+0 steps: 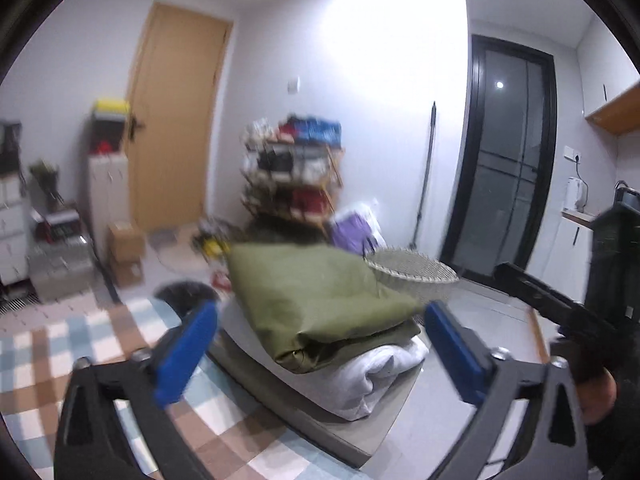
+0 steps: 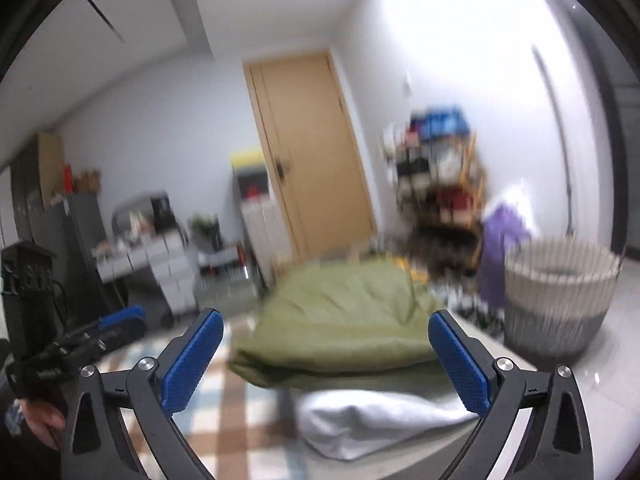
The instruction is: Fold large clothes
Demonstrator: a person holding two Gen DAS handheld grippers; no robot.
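Note:
A folded olive-green garment (image 1: 320, 304) lies on top of a folded white garment (image 1: 380, 372), both stacked on a low grey platform (image 1: 360, 436). My left gripper (image 1: 320, 352) hangs in front of the stack, open wide, with nothing between its blue pads (image 1: 184, 352). In the right wrist view the same green garment (image 2: 344, 320) and white garment (image 2: 376, 420) sit just ahead of my right gripper (image 2: 326, 364), which is open and holds nothing. Each view catches the other gripper at its edge, held by a hand (image 1: 600, 396).
A woven laundry basket (image 2: 556, 300) stands right of the stack on the tiled floor. A checked rug (image 1: 60, 352) lies to the left. Behind are a cluttered shelf rack (image 1: 296, 172), cardboard boxes (image 1: 126, 252), a wooden door (image 1: 176, 120) and a dark glass door (image 1: 504, 160).

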